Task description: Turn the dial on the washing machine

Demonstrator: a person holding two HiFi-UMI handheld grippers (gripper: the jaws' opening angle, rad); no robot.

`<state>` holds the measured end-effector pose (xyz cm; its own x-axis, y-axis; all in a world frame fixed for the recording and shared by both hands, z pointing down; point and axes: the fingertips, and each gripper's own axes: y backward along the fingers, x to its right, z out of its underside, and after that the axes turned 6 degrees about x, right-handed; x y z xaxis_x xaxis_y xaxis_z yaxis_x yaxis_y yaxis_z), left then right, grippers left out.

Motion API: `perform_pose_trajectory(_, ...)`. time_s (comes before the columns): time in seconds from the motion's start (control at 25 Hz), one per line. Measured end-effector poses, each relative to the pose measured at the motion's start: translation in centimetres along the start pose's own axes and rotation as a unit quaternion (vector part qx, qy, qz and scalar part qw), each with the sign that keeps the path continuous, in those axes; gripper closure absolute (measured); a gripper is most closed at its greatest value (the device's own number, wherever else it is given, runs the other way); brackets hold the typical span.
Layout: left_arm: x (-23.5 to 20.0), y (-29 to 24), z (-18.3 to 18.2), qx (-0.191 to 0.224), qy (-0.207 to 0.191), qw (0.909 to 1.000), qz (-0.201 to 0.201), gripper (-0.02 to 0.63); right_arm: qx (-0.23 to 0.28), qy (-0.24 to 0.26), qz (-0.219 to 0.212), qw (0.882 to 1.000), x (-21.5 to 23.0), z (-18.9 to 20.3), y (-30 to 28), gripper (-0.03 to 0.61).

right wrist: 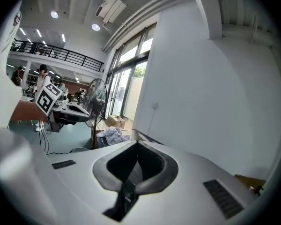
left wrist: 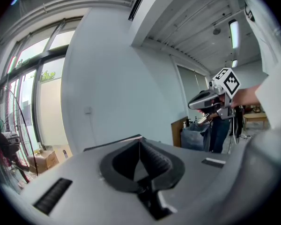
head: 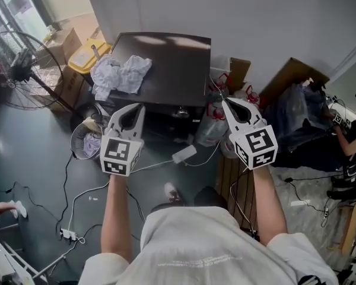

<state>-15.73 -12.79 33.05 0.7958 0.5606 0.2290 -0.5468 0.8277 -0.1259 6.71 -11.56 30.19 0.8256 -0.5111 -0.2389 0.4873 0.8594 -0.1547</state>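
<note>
The dark washing machine (head: 172, 70) stands against the wall ahead, and a pile of pale laundry (head: 120, 73) lies on its lid. No dial shows clearly in any view. My left gripper (head: 132, 107) and right gripper (head: 230, 103) hover side by side in front of the machine, both short of it and touching nothing. Each is shut with nothing between its jaws. In the left gripper view the left gripper (left wrist: 140, 140) has its pads pressed together, and the right gripper (left wrist: 210, 100) floats off to the right. The right gripper view shows the same closed tips on the right gripper (right wrist: 137, 143), plus the laundry (right wrist: 113, 135).
A standing fan (head: 15, 70), cardboard boxes (head: 65, 43) and a yellow bin (head: 89, 55) sit at the left. A laundry basket (head: 88, 141) is by the machine's left corner. Cables and a power strip (head: 68, 235) cross the floor. Plastic bags (head: 210, 129) and a person (head: 350, 141) are at the right.
</note>
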Motion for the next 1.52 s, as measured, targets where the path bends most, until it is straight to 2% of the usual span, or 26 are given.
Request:
perform_pose_trajectory(0.2,1.3,-2.2,2.9,-0.043,0.008,0.999,0.004,0.597,-0.011,-0.002,-0.029,1.0,0.4,2.4,-2.5,0.565)
perform_pose_trajectory(0.36,3.6,-4.7,5.5,-0.078,0.038,0.9962,0.006,0.595,-0.027,-0.002,-0.061,0.998,0.6,4.5,-3.8,0.565)
perform_pose_trajectory(0.4,4.4,-5.3,6.2,-0.088,0.047,0.995,0.009,0.571,-0.031,-0.004,-0.068,0.997,0.8,5.0,-4.0,0.565)
perform_pose_trajectory(0.44,5.3,-6.1,7.1,-0.099,0.052,0.9936,0.014,0.5,-0.036,-0.006,-0.074,0.997,1.0,5.5,-4.1,0.565)
perform_pose_trajectory(0.48,6.2,-6.9,7.8,-0.11,0.054,0.9923,0.02,0.478,-0.041,-0.008,-0.079,0.996,1.4,6.1,-4.2,0.565)
perform_pose_trajectory(0.6,8.1,-9.1,10.3,-0.131,0.057,0.9895,0.018,0.476,-0.055,-0.015,-0.088,0.994,2.4,7.9,-4.9,0.565)
perform_pose_trajectory(0.68,9.2,-10.4,12.8,-0.147,0.073,0.9863,0.011,0.468,-0.065,-0.021,-0.095,0.993,2.8,9.4,-5.4,0.565)
perform_pose_trajectory(0.88,12.2,-13.0,19.1,-0.204,0.121,0.9714,0.013,0.41,-0.091,-0.033,-0.11,0.989,2.8,12.8,-6.4,0.565)
perform_pose_trajectory(1.04,12.8,-14.7,21.8,-0.218,0.14,0.9658,-0.009,0.377,-0.104,-0.033,-0.123,0.986,2.2,14.5,-6.1,0.565)
perform_pose_trajectory(1.36,13.7,-17.7,25.1,-0.239,0.132,0.9618,-0.011,0.338,-0.135,-0.035,-0.109,0.984,3.7,17.1,-4.6,0.565)
perform_pose_trajectory(1.52,13.4,-18.1,25.4,-0.244,0.125,0.961,-0.037,0.334,-0.143,-0.041,-0.096,0.984,4.5,17.8,-3.8,0.565)
